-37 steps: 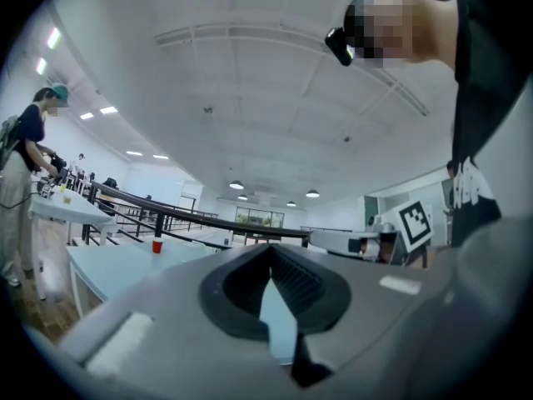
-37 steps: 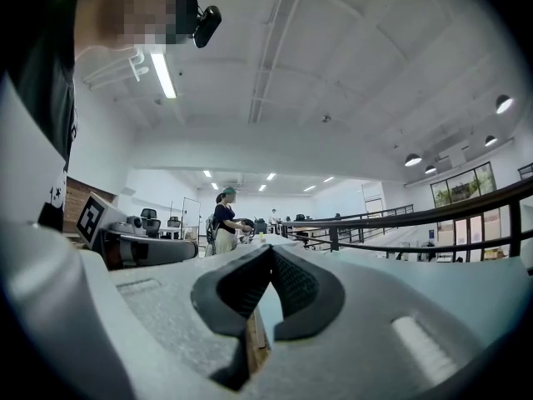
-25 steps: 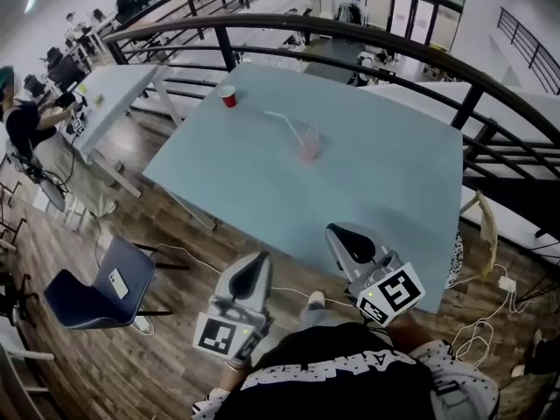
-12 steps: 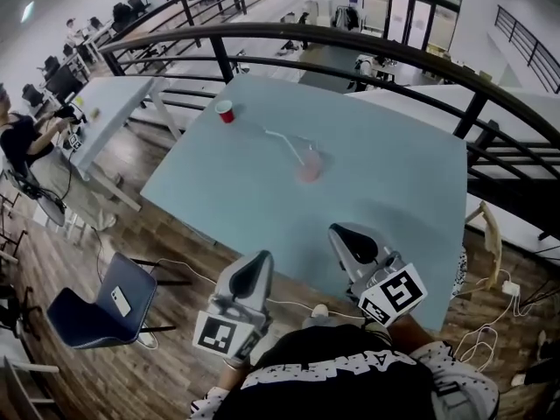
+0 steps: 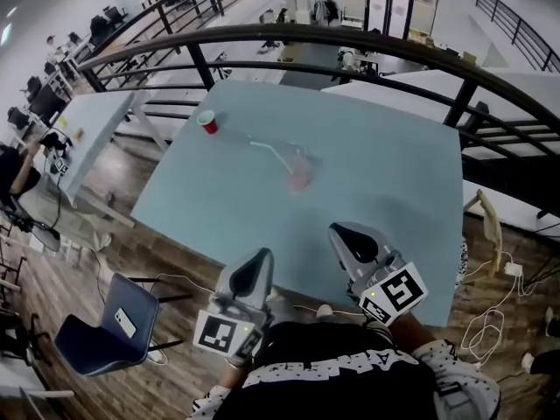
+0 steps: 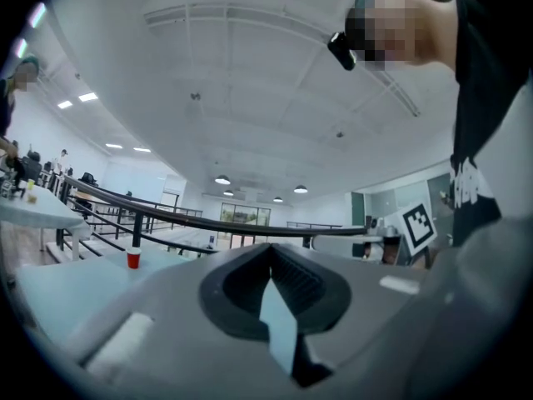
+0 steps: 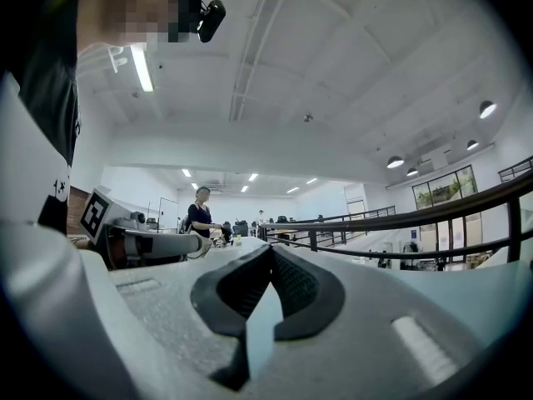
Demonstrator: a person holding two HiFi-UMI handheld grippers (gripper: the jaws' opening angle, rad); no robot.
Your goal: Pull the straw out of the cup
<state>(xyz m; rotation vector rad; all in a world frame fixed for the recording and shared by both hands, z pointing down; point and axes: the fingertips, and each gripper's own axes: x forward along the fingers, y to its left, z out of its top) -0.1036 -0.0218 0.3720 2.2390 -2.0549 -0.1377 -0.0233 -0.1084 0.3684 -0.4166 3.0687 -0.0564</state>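
Observation:
A clear pinkish cup stands near the middle of the pale blue table. A white bent straw sticks out of it and leans to the left. Both grippers are held low by the person's body, at the table's near edge and well short of the cup. My left gripper is shut and holds nothing; its jaws meet at the tip. My right gripper is likewise shut and empty. Neither gripper view shows the cup with the straw.
A small red cup stands near the table's far left corner, also visible as the red cup in the left gripper view. A dark curved railing runs behind the table. A blue chair stands on the wood floor at the lower left.
The head view has shifted, so the table, cup and straw sit lower and further left in the picture. Both grippers stay shut in the same place by the body.

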